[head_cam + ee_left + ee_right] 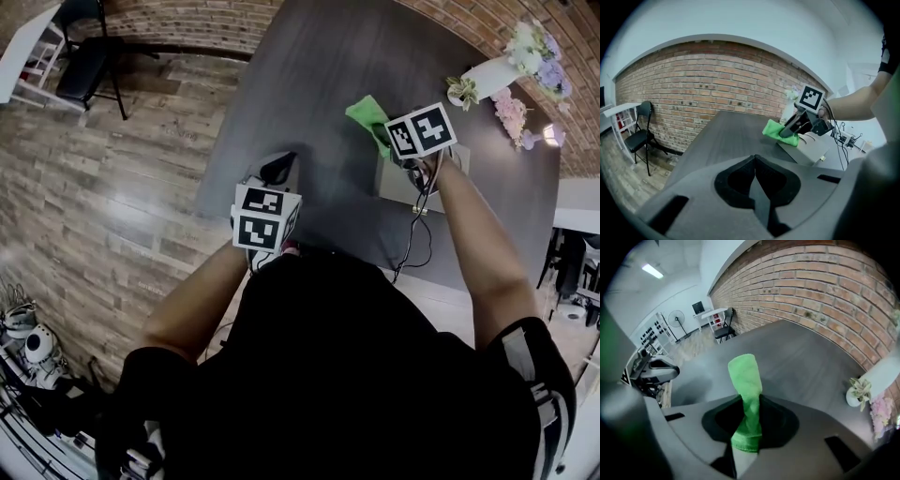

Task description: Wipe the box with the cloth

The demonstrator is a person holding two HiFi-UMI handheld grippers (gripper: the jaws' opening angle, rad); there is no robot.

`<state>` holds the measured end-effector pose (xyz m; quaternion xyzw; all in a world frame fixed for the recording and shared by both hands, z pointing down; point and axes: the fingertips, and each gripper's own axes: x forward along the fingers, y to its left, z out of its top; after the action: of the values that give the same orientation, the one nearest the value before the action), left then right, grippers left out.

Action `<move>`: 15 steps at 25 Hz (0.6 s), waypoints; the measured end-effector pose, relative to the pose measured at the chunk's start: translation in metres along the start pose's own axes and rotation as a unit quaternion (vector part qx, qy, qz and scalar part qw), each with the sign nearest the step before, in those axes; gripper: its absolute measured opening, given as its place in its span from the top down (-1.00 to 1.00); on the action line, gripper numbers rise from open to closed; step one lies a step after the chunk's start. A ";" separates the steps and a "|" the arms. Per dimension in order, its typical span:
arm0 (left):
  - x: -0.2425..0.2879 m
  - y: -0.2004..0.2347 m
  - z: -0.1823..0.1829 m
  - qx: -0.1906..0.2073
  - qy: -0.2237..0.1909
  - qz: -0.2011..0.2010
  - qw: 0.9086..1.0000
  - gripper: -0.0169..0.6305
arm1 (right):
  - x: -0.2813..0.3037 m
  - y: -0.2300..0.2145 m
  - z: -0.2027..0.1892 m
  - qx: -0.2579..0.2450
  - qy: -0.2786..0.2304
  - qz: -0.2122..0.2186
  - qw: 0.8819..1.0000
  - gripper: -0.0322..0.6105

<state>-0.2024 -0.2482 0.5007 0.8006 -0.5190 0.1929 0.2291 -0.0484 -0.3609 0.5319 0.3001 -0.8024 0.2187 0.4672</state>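
A dark tabletop is carrying a grey box. A white vase and a small potted plant are sitting beyond the box.

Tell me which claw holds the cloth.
The right claw: it is shut on the green cloth. The left claw is shut with nothing in it.

No words, numbers or brand names can be read anywhere. The two marker cubes carry only black-and-white square patterns.
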 end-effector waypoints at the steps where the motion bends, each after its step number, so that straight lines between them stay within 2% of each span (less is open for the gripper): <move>1: 0.000 0.001 0.000 0.000 0.001 0.000 1.000 0.92 | 0.002 0.007 0.003 0.004 -0.004 0.011 1.000 0.65; 5: 0.005 -0.004 -0.001 0.004 0.006 -0.006 1.000 0.92 | 0.002 0.021 0.008 0.031 -0.019 0.048 0.998 0.65; 9: 0.010 -0.014 0.002 0.015 0.010 -0.016 1.000 0.92 | -0.008 0.020 0.004 0.096 -0.048 0.089 0.990 0.65; 11: 0.015 -0.022 0.003 0.021 0.011 -0.023 0.999 0.92 | -0.015 0.010 -0.004 0.127 -0.058 0.092 0.986 0.65; 15: 0.028 -0.044 0.011 0.038 0.009 -0.041 0.998 0.92 | -0.031 -0.030 -0.036 0.174 -0.063 0.068 0.980 0.65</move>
<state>-0.1499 -0.2594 0.4995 0.8273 -0.4762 0.2101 0.2111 0.0059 -0.3511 0.5235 0.3347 -0.7984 0.3669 0.3404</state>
